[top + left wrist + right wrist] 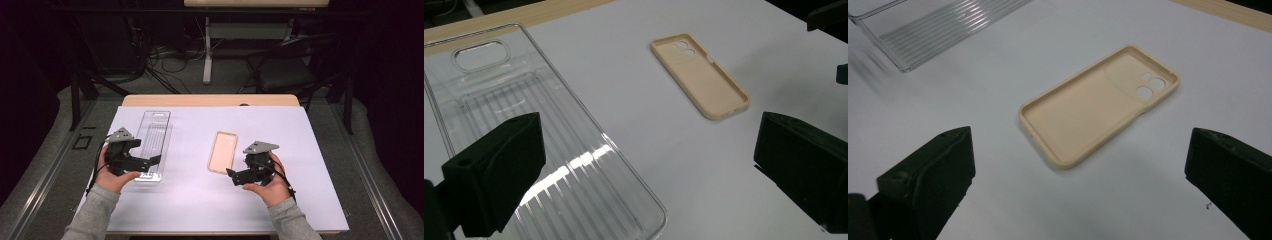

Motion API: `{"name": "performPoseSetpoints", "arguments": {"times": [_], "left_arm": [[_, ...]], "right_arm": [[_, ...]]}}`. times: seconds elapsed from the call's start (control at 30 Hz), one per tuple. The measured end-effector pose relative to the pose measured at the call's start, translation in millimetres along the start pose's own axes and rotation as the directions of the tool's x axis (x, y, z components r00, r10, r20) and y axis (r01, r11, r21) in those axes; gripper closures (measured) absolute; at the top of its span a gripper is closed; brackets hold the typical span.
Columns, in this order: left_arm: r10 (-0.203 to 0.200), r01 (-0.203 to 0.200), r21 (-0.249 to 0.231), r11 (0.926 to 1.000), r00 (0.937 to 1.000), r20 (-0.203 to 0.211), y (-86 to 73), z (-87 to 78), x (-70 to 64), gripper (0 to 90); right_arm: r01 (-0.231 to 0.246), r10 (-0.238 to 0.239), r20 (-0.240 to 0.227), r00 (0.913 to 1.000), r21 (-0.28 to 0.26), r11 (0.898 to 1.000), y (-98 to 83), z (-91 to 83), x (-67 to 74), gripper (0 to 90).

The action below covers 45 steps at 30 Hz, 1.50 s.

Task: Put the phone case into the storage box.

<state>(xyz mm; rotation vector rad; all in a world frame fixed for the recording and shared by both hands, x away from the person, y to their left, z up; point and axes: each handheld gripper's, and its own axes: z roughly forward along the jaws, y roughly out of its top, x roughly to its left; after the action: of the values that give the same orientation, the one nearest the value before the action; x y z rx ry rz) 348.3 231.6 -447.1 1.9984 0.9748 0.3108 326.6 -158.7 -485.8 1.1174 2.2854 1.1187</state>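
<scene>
A beige phone case (223,151) lies hollow side up on the white sheet, camera holes at its far end. A clear ribbed plastic tray (155,142) lies to its left. My left gripper (147,154) is open at the tray's near end, one jaw above the tray (574,150) and the other over bare sheet. The phone case (699,80) lies farther off beyond its jaws. My right gripper (239,169) is open just to the near right of the case, holding nothing. Between and beyond its spread jaws lies the case (1098,107), with the tray's corner (933,30) at the top left.
The white sheet (190,200) covers most of a wooden table (210,100). Beyond the far edge stand a dark chair (285,70), a desk leg (207,50) and floor cables. Bare sheet lies between the two grippers and in front of them.
</scene>
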Motion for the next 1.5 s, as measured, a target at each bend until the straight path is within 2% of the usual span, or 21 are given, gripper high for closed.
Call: {"name": "performPoseSetpoints", "arguments": {"times": [0.1, 0.27, 0.4, 0.67, 0.87, 1.17, 1.5], "left_arm": [[0.0, 0.0, 0.005, 1.0, 1.0, 0.002, 8.6, 2.6, 3.3, 0.4], [-0.006, 0.006, 0.007, 1.0, 1.0, -0.004, 20.4, 6.8, 9.1, 0.4], [-0.018, 0.018, 0.021, 0.9996, 0.9998, 0.006, 34.3, 13.6, 19.7, 0.4], [-0.06, 0.06, 0.02, 0.998, 0.9977, 0.031, 47.8, 22.0, 33.5, 0.5], [-0.067, 0.067, 0.026, 0.9974, 0.9976, 0.015, 56.2, 23.4, 44.9, 0.4], [-0.067, 0.067, 0.017, 0.9976, 0.9978, 0.004, 60.0, 18.8, 54.8, 0.4], [-0.04, 0.041, 0.025, 0.9989, 0.999, -0.017, 57.3, 18.4, 50.2, 1.8]], "right_arm": [[-0.001, 0.001, 0.004, 1.0, 0.007, 1.0, 7.0, 2.1, -0.9, 0.0], [-0.02, 0.02, -0.015, 0.9997, 0.006, 1.0, 19.3, 6.8, -7.2, 0.0], [-0.031, 0.032, -0.014, 0.9994, 0.017, 0.999, 29.2, 9.7, -11.3, 0.0], [-0.051, 0.051, -0.008, 0.9987, 0.037, 0.998, 44.2, 17.3, -19.4, 0.0], [-0.06, 0.06, 0.001, 0.9982, 0.052, 0.997, 49.8, 20.9, -24.0, 0.0], [-0.061, 0.059, 0.018, 0.9981, 0.087, 0.994, 57.3, 31.0, -30.3, 0.0], [-0.054, 0.053, 0.017, 0.9985, 0.128, 0.99, 65.7, 41.7, -31.4, 0.7]]}}
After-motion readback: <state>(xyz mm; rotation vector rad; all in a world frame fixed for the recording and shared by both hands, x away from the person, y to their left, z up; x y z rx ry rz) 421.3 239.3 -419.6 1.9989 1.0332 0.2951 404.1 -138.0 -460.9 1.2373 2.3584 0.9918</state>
